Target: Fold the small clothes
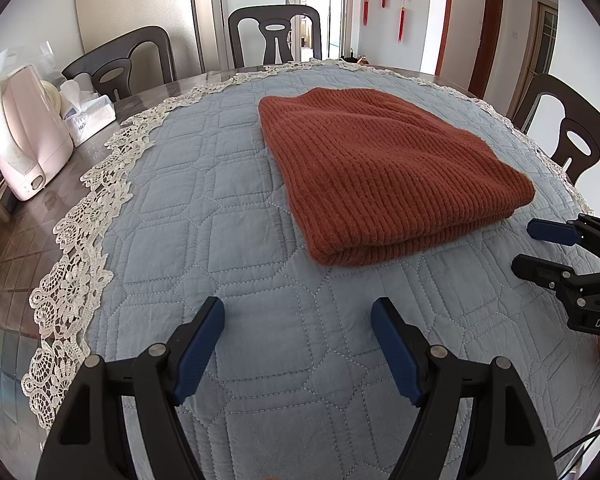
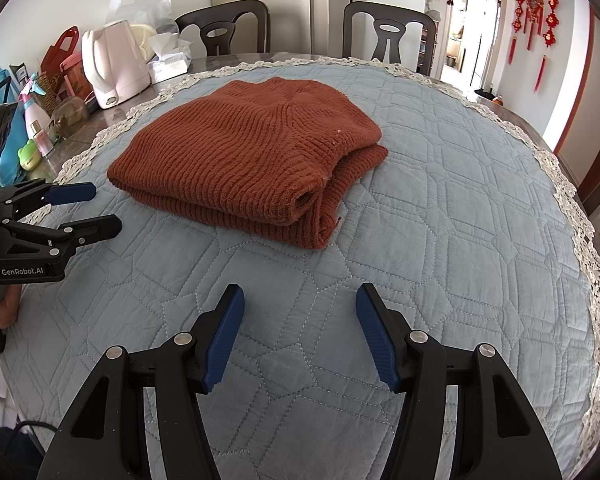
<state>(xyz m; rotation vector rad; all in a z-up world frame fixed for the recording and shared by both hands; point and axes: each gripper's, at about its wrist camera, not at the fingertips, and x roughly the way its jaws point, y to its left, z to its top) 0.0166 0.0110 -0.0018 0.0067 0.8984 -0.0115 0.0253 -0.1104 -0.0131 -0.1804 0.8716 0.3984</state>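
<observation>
A rust-brown ribbed knit sweater (image 1: 384, 168) lies folded into a thick rectangle on the blue quilted cloth (image 1: 220, 216); it also shows in the right wrist view (image 2: 244, 152), with its layered open edges facing right. My left gripper (image 1: 298, 308) is open and empty, hovering over the cloth short of the sweater's near edge. My right gripper (image 2: 300, 296) is open and empty, also short of the sweater. Each gripper shows in the other's view: the right gripper (image 1: 524, 248) at the right edge, the left gripper (image 2: 106, 206) at the left edge, both open.
The quilted cloth has a lace border (image 1: 76, 280) on a dark round table. A pink kettle (image 1: 24, 132) and tissue box (image 1: 90, 114) stand at the left, with bottles and bags (image 2: 36, 120) nearby. Dark chairs (image 1: 276, 34) ring the table.
</observation>
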